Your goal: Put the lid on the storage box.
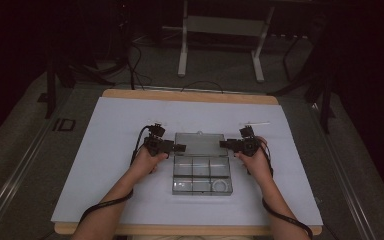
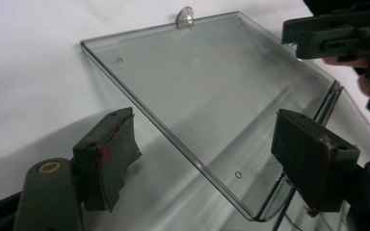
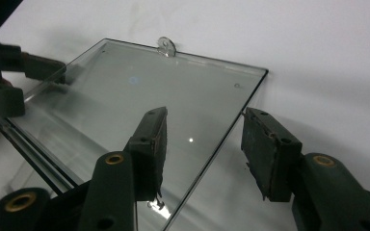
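A clear plastic compartment box [image 1: 202, 175] lies open on the white mat. Its lid [image 1: 200, 144] is folded back flat behind it. My left gripper [image 1: 180, 147] is at the lid's left edge and my right gripper [image 1: 225, 144] at its right edge. In the left gripper view the lid [image 2: 207, 82] has its side edge between the jaws of the left gripper [image 2: 204, 139], with clear gaps on both sides. In the right gripper view the jaws of the right gripper [image 3: 204, 120] straddle the other side edge of the lid [image 3: 139, 96], pads off it. Both grippers are open.
The white mat [image 1: 115, 150] covers a wooden table [image 1: 190, 95]. A small ring [image 1: 221, 186] lies in the box's front right compartment. A thin pale stick [image 1: 257, 123] lies on the mat behind the right gripper. White frame legs [image 1: 182, 50] stand on the floor beyond.
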Demonstrator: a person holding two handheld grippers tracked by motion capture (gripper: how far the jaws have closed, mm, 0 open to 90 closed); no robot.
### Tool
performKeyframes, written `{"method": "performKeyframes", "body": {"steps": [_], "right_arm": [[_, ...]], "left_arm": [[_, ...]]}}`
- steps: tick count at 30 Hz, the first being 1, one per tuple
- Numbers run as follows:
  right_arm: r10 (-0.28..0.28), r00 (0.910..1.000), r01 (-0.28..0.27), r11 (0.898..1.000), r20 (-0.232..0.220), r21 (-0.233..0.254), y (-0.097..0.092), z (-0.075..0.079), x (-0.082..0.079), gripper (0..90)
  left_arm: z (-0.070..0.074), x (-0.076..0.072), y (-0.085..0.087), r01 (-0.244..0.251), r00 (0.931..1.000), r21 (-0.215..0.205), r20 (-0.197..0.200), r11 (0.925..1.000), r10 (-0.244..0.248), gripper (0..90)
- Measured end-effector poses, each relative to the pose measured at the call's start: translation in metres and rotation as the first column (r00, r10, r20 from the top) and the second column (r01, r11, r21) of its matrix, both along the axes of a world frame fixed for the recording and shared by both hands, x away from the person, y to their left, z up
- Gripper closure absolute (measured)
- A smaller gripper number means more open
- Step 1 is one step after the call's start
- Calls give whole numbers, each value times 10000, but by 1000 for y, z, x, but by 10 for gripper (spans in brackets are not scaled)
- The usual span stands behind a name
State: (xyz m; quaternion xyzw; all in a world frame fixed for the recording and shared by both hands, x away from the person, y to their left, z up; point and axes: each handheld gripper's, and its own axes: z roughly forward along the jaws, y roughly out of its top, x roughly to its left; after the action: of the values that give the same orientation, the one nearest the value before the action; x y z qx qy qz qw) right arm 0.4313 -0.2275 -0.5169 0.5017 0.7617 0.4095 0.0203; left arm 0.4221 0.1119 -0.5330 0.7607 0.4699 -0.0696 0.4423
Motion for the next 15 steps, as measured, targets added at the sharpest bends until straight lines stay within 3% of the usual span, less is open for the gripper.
{"method": "performKeyframes", "body": {"steps": [4,6,9,15], "right_arm": [[-193,9966,229,9988,-795,439,0,-4,2,553],[-243,9947,289,9986,-996,453,0,-5,2,552],[-397,9899,493,9965,-1364,676,-1,-6,4,557],[-560,9828,733,9929,-1758,936,-2,-8,5,565]], "left_arm": [[0,-1,-3,169,9998,84,-54,9998,-168,264],[-1,-1,-5,199,9998,195,-65,9996,-198,271],[-2,0,-4,263,9994,2,-225,9997,-263,289],[-2,-1,-5,224,9997,54,-93,9997,-224,304]]}}
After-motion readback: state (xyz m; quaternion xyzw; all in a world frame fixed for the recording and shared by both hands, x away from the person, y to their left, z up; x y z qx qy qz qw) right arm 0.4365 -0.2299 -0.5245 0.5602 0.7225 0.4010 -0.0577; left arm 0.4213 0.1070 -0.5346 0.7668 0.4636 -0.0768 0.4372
